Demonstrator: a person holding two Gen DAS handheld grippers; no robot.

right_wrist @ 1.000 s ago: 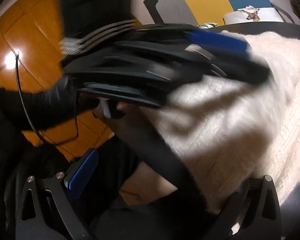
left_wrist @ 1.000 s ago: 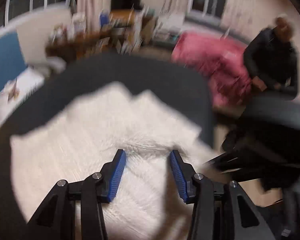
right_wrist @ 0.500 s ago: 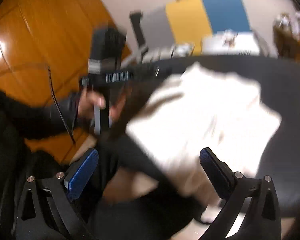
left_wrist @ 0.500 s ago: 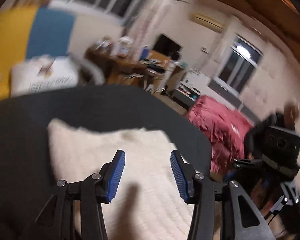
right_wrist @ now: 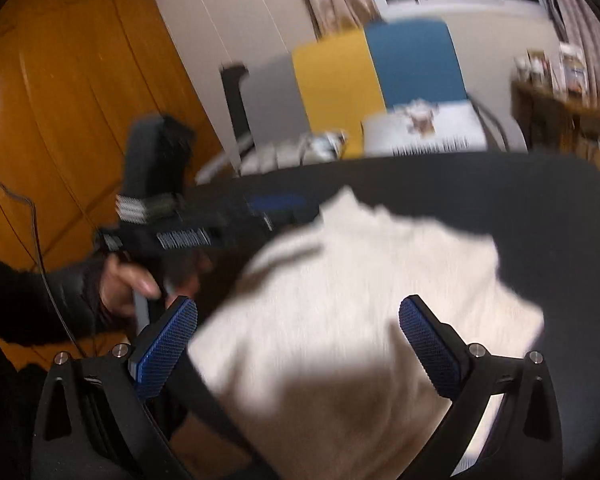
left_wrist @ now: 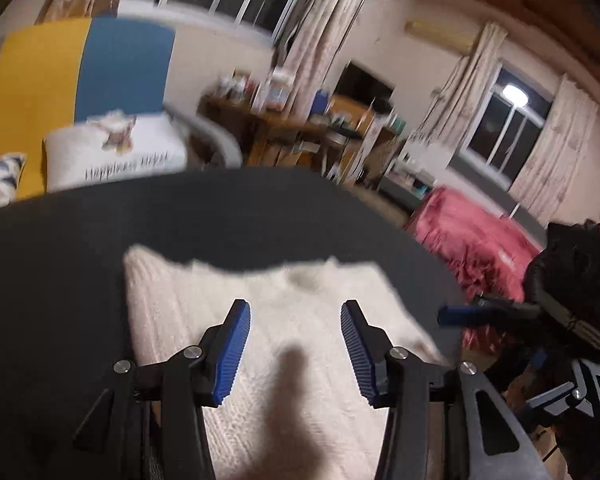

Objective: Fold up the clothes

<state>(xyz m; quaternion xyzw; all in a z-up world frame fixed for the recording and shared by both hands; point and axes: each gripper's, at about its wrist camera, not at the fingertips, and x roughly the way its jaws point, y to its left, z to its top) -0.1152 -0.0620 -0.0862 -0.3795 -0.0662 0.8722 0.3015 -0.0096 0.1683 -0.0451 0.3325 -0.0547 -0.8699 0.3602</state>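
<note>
Cream sweater (left_wrist: 284,344) lies folded on dark table (left_wrist: 60,280), nr its front edge. Left gripper (left_wrist: 294,350) hangs over it w/ jaws apart, nothing btwn them. Right gripper (right_wrist: 298,348) also spread wide above sweater, empty.

**Warm indoor light, motion blur, heavy fisheye**

Dim warm room light. Bright ceiling lamp (left_wrist: 515,94) reflected in a dark window beyond the white sweater (left_wrist: 284,344); small glare on the wooden door (right_wrist: 60,92). Soft shadows fall across the sweater. Background behind it smeared; right view blurrier overall. Edges bend, corners go black.
</note>
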